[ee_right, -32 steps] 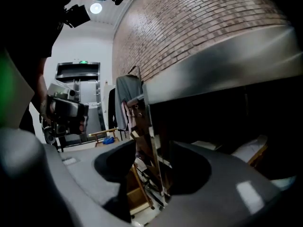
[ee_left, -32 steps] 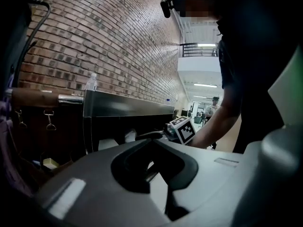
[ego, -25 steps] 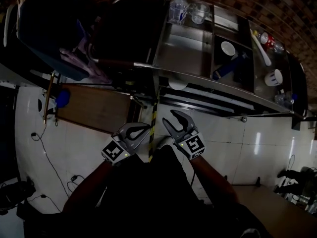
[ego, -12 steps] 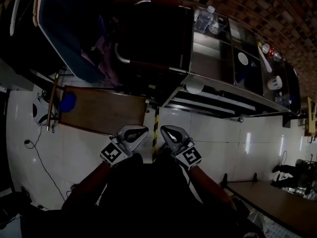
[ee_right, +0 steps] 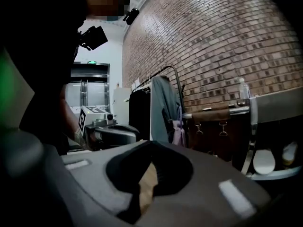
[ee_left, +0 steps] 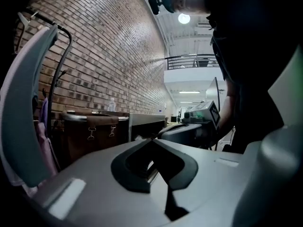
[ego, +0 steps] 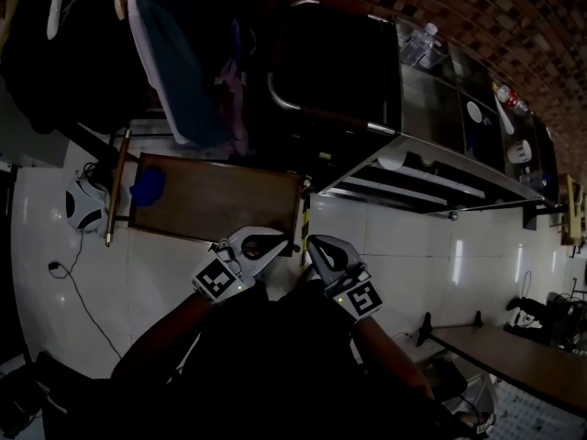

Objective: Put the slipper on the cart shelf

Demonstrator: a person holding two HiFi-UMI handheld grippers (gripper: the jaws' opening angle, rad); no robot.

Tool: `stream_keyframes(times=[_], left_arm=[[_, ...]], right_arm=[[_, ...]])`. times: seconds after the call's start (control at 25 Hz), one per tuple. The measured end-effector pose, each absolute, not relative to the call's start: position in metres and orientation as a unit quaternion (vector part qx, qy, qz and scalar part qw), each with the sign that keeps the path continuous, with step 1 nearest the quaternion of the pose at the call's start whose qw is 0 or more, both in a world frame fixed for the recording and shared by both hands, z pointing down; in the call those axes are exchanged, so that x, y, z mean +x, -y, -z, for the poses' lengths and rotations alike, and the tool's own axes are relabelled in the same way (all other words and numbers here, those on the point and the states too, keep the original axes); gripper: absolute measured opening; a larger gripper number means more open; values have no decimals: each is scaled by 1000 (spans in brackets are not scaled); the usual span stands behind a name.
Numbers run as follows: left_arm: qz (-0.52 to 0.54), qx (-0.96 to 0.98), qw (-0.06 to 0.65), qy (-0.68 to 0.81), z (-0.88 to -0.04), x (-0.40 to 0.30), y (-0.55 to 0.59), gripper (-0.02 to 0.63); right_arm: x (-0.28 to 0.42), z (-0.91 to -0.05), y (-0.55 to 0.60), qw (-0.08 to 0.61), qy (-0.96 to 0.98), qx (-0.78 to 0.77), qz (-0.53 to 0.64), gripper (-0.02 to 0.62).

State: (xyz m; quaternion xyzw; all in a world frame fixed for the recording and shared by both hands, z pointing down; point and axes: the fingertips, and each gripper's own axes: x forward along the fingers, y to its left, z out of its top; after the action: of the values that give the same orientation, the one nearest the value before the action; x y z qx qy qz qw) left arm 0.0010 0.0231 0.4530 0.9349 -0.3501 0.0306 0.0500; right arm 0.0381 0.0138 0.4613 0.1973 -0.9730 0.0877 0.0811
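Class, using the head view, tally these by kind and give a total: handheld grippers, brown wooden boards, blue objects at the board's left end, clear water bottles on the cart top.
grippers: 2 (left gripper, right gripper)
brown wooden board: 1
blue object: 1
water bottle: 1
Total: 5

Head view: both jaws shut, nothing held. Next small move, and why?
Probably reach the left gripper toward the small blue object at the left end of the brown wooden board on the floor; it may be the slipper, though it's too dark to be sure. That gripper and the right gripper have jaws shut on nothing, so the steel cart can wait.
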Motion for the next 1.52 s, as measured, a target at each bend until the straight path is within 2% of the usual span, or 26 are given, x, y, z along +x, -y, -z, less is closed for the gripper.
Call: stream_keyframes(times=[0.72,1.08,1.32,1.52], left_arm=[[-49,907,86,410,-443,-4,-54,2],[-49,908,84,407,-445,-64,-60,2],[-34,923,88,374,-451,-122,-62,2],[-32,935,97,339,-456,-144,-64,2]], right_arm=[[33,-450,-43,48,986,132,-90,0],[-28,-450,-57,63,987,121,-89,0],[-95,-448,-58,72,980,158,-94,0],[-124,-444,-51,71,972,201,-101,0]])
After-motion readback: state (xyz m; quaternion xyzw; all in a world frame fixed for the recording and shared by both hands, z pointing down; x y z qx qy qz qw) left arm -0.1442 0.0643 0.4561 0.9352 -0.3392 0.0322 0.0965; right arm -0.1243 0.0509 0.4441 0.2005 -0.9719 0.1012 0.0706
